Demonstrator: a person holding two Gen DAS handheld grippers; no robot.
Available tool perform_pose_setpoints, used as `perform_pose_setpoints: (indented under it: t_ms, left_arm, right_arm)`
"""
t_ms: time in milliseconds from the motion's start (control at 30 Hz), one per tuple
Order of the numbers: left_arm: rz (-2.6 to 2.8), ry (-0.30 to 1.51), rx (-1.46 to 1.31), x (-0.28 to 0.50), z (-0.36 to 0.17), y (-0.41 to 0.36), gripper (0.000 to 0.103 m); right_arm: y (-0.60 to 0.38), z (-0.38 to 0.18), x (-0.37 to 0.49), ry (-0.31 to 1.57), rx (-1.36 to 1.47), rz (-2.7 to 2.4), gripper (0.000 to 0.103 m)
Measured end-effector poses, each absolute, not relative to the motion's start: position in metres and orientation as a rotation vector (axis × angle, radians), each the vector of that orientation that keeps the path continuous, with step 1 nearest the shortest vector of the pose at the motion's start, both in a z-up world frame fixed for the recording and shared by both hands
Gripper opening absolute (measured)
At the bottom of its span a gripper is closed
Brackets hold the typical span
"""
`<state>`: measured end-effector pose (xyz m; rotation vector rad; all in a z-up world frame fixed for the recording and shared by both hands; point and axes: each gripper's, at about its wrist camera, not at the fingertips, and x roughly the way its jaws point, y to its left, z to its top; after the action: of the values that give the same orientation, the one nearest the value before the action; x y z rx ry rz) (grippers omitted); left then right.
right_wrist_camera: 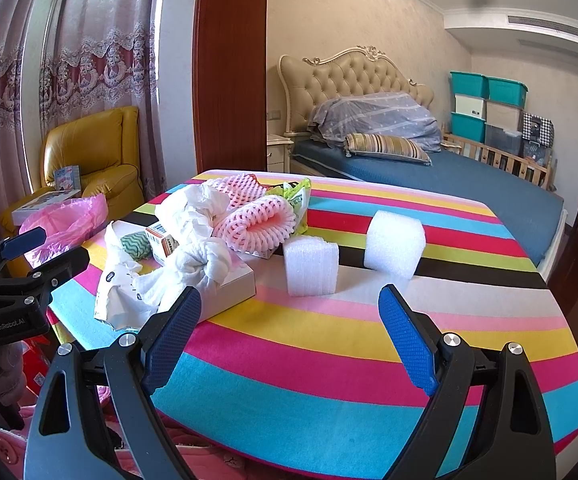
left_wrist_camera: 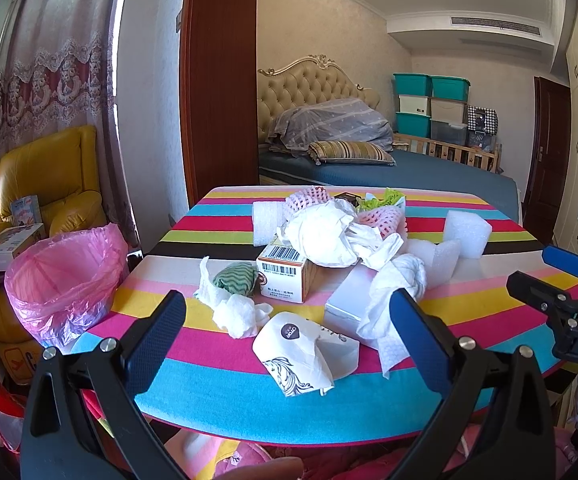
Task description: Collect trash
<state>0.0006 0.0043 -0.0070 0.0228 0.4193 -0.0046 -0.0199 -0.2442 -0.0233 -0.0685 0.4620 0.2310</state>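
A pile of trash lies on the striped table (left_wrist_camera: 209, 392): a printed white paper bag (left_wrist_camera: 293, 356), crumpled tissue (left_wrist_camera: 237, 312), a green wavy wrapper (left_wrist_camera: 235, 278), a barcoded carton (left_wrist_camera: 285, 276), a flat white box (left_wrist_camera: 349, 300), pink foam nets (right_wrist_camera: 257, 220) and white foam blocks (right_wrist_camera: 311, 266) (right_wrist_camera: 395, 238). A bin lined with a pink bag (left_wrist_camera: 61, 276) stands off the table's left edge. My left gripper (left_wrist_camera: 287, 296) is open just short of the paper bag, holding nothing. My right gripper (right_wrist_camera: 289, 294) is open before the nearer foam block, also holding nothing.
A yellow armchair (left_wrist_camera: 49, 184) with boxes on it stands behind the bin, by the curtain. Beyond the table are a wooden door frame (left_wrist_camera: 221, 80), a bed (right_wrist_camera: 469, 184) and stacked storage bins (left_wrist_camera: 429, 108). Pink fabric shows below the table's near edge.
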Motion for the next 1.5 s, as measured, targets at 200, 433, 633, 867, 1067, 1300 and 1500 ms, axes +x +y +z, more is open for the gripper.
perform_pose_setpoints:
  t_ms: [200,433,633,867,1067,1300,1500]
  left_arm:
    - [0.005,0.429,0.020,0.002,-0.007,0.004,0.099]
    - [0.027,0.438,0.016,0.003,-0.007,0.006,0.099]
    - [0.021,0.438,0.018,0.004,-0.007,0.004,0.099]
    - [-0.020,0.470,0.009,0.011,-0.012,0.004,0.098]
    - [-0.061,0.479,0.059,0.019,-0.011,-0.004,0.098]
    - [-0.168,0.487,0.170,0.034,-0.014,-0.029,0.097]
    - [-0.231,0.533,0.205,0.053,-0.023,-0.046,0.088]
  right_arm:
    - [-0.245,-0.030,-0.019,0.484,-0.046,0.229,0.085]
    - [-0.247,-0.032,-0.013,0.499,-0.048,0.214,0.085]
    - [-0.247,-0.033,-0.002,0.502,-0.072,0.208,0.085]
    - [-0.251,-0.042,0.023,0.525,-0.093,0.198,0.085]
    - [-0.255,-0.054,0.061,0.595,-0.059,0.226,0.085]
    - [-0.242,-0.066,0.114,0.702,-0.078,0.294,0.076]
    - [-0.240,-0.074,0.138,0.790,-0.052,0.369,0.051]
